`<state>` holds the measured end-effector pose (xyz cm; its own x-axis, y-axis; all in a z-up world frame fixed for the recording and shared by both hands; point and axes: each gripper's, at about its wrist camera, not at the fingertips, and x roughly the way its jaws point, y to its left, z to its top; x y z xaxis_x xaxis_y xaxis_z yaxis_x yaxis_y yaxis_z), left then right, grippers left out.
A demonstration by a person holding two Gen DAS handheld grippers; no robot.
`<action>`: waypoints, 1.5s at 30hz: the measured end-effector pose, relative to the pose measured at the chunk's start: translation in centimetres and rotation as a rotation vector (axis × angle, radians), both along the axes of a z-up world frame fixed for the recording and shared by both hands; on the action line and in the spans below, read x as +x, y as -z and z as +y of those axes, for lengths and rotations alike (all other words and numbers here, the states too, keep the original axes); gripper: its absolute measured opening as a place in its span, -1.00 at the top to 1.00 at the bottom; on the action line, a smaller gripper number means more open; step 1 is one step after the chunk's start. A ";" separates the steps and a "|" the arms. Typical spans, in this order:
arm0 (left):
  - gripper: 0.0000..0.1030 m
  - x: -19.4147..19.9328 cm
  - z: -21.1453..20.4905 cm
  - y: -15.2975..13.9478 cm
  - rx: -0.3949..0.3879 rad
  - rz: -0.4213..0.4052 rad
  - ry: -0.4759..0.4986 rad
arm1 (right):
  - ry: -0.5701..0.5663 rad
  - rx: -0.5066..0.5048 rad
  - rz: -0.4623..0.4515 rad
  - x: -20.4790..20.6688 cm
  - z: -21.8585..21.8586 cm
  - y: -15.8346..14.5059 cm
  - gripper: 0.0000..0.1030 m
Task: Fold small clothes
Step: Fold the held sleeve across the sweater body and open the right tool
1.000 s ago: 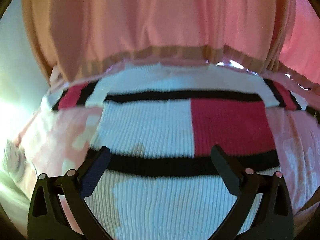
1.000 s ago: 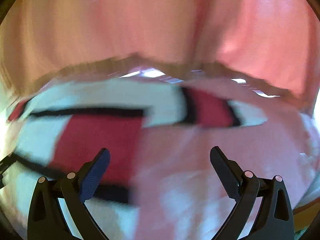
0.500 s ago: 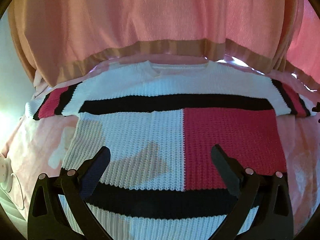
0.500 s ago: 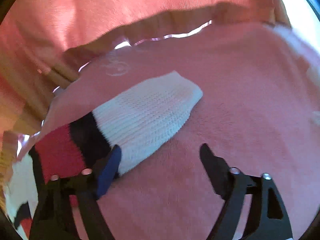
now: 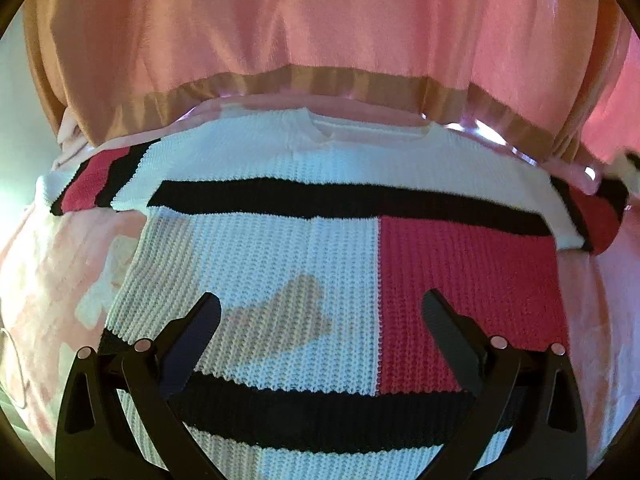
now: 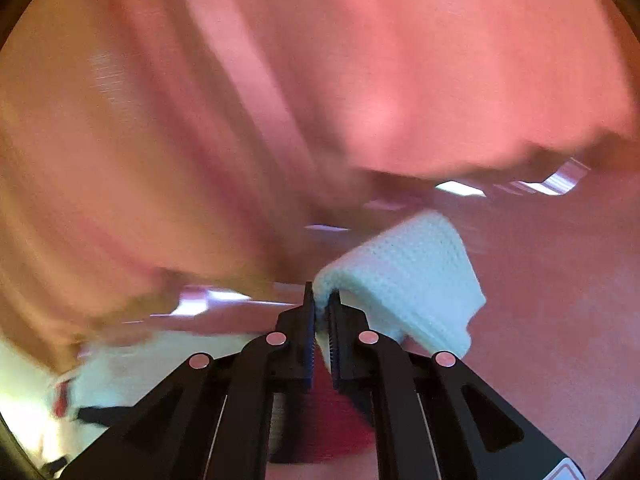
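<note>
White knit sweater (image 5: 288,264) with black stripes, red block; pink blanket (image 5: 48,280).

- Your right claw (image 6: 322,308), wide open a second ago, has clamped its jaws onto the white cuff of the sweater's sleeve (image 6: 404,280); half a second ago that sleeve lay flat on the pink blanket (image 6: 560,280).
- The cuff now stands lifted and bent over the fingertips.
- Your left claw (image 5: 320,320) has dropped closer to the knit sweater (image 5: 280,248), jaws as wide as before.

A pink blanket (image 5: 592,320) covers the carrying surface, and a white, black and red knitted sweater (image 5: 280,256) lies spread flat on it.
</note>
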<state>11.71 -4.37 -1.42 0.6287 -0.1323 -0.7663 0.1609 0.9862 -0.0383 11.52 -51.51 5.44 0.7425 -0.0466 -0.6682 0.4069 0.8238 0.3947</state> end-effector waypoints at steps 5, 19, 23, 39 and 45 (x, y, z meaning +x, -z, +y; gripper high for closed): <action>-0.91 0.2 2.1 -1.0 -0.062 -0.020 -0.034 | -0.345 0.056 -0.089 9.2 15.8 -4.2 0.90; -0.91 5.2 10.5 -3.2 -0.248 -0.044 -0.142 | -0.543 -0.161 0.065 10.4 30.0 -1.0 -0.03; -0.91 9.3 11.0 -1.2 -0.354 0.058 -0.148 | -0.379 -0.228 0.244 4.0 22.5 1.2 -0.16; 0.75 16.6 8.4 5.2 -0.277 0.094 -0.129 | -0.228 -0.172 0.308 3.5 16.4 7.4 0.77; 0.75 16.6 7.4 5.9 -0.248 0.097 -0.088 | -0.210 -0.159 0.497 1.5 14.4 12.5 0.74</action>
<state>28.26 2.99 -7.35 0.5715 -0.2717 -0.7743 0.0590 0.9548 -0.2915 13.03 -37.09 -7.05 0.3445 -0.0605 -0.9368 0.3334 0.9408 0.0619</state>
